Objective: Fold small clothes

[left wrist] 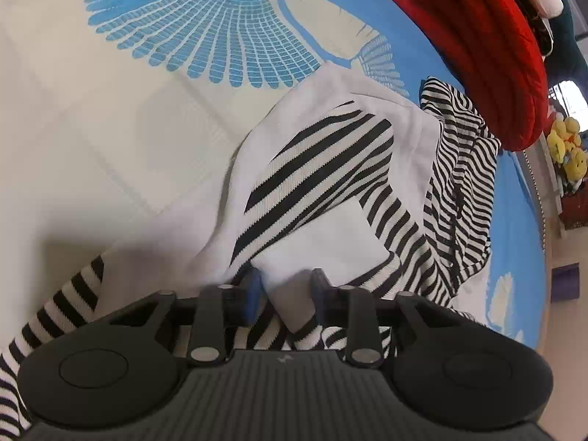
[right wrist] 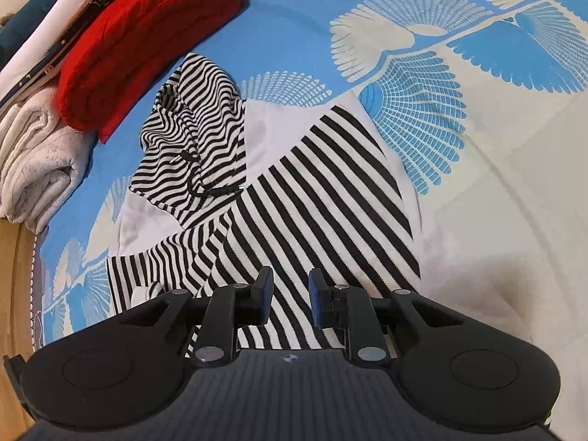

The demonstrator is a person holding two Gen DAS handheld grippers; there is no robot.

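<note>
My left tool (left wrist: 286,294) has its blue-padded fingers pinching a white fold of the striped hoodie (left wrist: 330,169), w/ cloth bunched up between the pads. No earlier view, so I can only say the grip looks snug. The hoodie is soft ribbed knit, black & white stripes w/ plain white panels. Just ahead of the left tool a broad-striped panel runs diagonally away; to the tool's right the narrow-striped hood (left wrist: 459,169) lies crumpled. A striped sleeve (left wrist: 62,305) trails off to the tool's left, partly under the tool body.

My right tool (right wrist: 288,294) has its pads a bit apart, w/ striped knit directly between & beneath them. Can't tell if the pads actually press on the cloth. From here the hoodie (right wrist: 330,198) spreads ahead of the tool, w/ the hood (right wrist: 191,128) & a dark drawstring ahead-left.

All of it lies on a bed, on a blue & cream bedspread (right wrist: 477,117) w/ fan-shaped feather print, smooth & flat. Far ahead-left of the right tool is a folded red knit (right wrist: 147,44), thick & ribbed, next to a fluffy white blanket (right wrist: 36,161).
</note>
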